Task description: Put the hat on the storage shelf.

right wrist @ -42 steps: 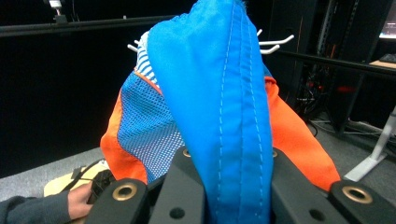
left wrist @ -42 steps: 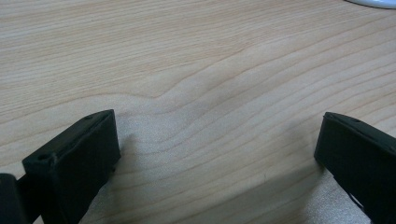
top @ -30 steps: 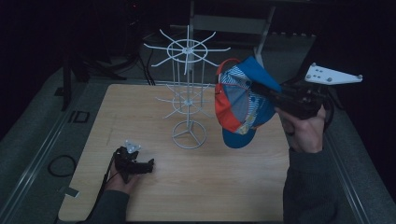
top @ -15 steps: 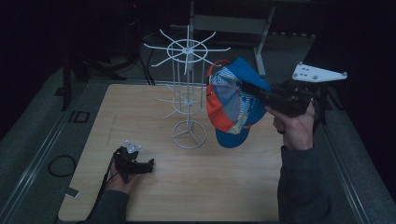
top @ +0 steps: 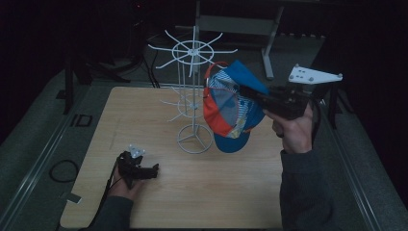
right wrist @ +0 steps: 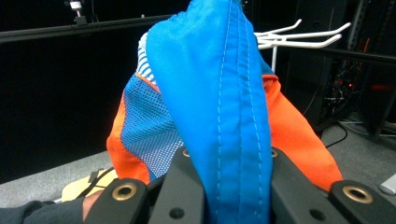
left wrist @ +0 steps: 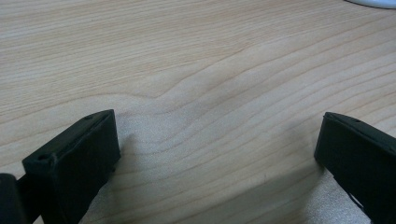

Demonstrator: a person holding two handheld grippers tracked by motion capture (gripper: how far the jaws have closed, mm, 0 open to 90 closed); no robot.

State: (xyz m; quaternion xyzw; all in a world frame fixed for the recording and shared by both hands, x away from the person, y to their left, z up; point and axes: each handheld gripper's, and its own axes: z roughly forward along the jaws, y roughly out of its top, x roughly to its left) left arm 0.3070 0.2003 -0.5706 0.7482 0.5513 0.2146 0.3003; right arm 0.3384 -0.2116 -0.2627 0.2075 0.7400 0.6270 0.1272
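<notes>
A blue, orange and white mesh cap (top: 231, 108) hangs in the air just right of a white wire display rack (top: 192, 91) that stands on the table. My right gripper (top: 252, 91) is shut on the cap's blue brim (right wrist: 229, 107), held level at rack height; rack hooks (right wrist: 303, 35) poke out behind the cap. My left gripper (top: 153, 170) rests low on the wooden table (top: 216, 192) near its front left. Its jaws stand wide open over bare wood (left wrist: 219, 135) with nothing between them.
The rack's round wire base (top: 195, 139) sits mid-table, with the hanging cap partly over its right side. A metal stand (top: 269, 43) and cables lie on the dark floor beyond the table. Grey floor borders the table on both sides.
My right gripper has carried the cap leftward toward the rack, a little lower. The left gripper has stayed where it was.
</notes>
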